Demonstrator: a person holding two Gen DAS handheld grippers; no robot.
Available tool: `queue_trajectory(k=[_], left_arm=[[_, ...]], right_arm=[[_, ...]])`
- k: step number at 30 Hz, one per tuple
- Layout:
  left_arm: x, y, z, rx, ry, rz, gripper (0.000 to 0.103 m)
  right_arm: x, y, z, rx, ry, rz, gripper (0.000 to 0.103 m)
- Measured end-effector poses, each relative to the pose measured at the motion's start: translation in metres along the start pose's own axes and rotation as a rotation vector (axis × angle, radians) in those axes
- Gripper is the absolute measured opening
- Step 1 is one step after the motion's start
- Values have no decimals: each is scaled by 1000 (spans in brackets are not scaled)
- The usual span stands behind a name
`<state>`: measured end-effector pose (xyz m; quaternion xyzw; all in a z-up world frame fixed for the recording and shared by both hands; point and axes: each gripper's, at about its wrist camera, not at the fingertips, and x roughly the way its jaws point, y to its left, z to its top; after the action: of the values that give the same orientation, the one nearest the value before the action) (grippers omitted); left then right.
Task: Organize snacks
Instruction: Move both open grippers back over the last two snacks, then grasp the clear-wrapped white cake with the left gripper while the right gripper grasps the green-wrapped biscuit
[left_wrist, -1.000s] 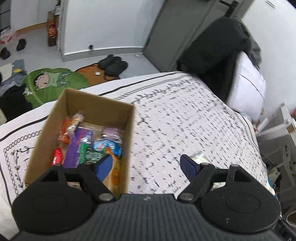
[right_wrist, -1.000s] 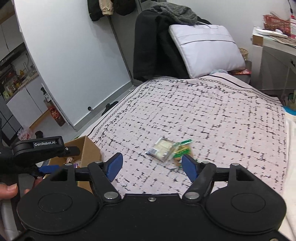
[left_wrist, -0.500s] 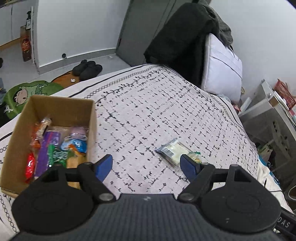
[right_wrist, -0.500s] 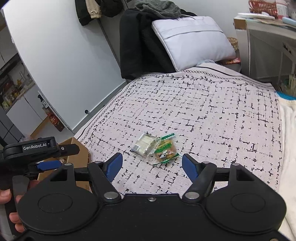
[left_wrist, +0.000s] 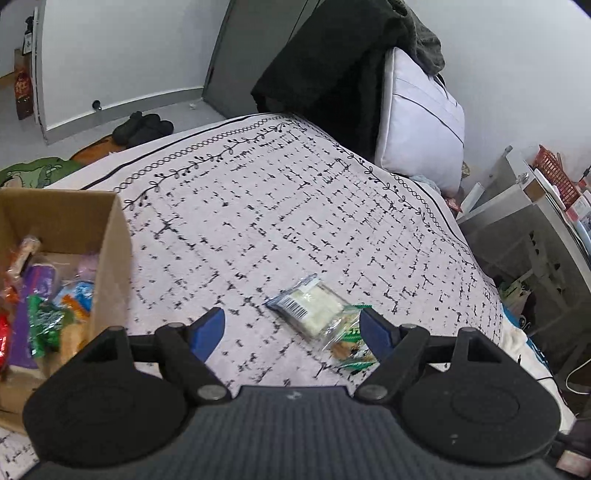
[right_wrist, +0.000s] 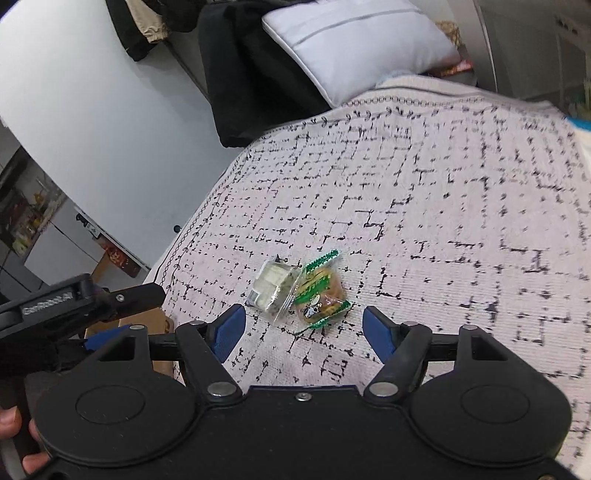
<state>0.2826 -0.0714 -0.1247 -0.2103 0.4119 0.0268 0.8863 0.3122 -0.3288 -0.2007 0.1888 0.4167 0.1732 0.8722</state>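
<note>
Both the left gripper and right gripper hover released, empty, near two snack packets on the bed.

Bed with white cover, black dash-grid print, vine border. On it: cardboard box at left edge holding mixed snack packs, clear-wrapped white snack touching green-trimmed snack pack mid-cover, white pillow propped at the far end
</note>
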Motion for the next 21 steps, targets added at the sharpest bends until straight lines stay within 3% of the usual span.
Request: queue_trajectory(k=[4,13,18,21], left_arm=[[14,-4,4,2,-10,1,79],[64,-12,16,7,49,8,79],[95,-27,20,17,70,45,79],[109,-29,19,5,88,51,79]], right_arm=[[22,-5,4,21,23,9,64],[63,-23,5,34,71,-26,56],[74,-30,2,15,68,-48,33],[75,-34,2,24,73,-25,26]])
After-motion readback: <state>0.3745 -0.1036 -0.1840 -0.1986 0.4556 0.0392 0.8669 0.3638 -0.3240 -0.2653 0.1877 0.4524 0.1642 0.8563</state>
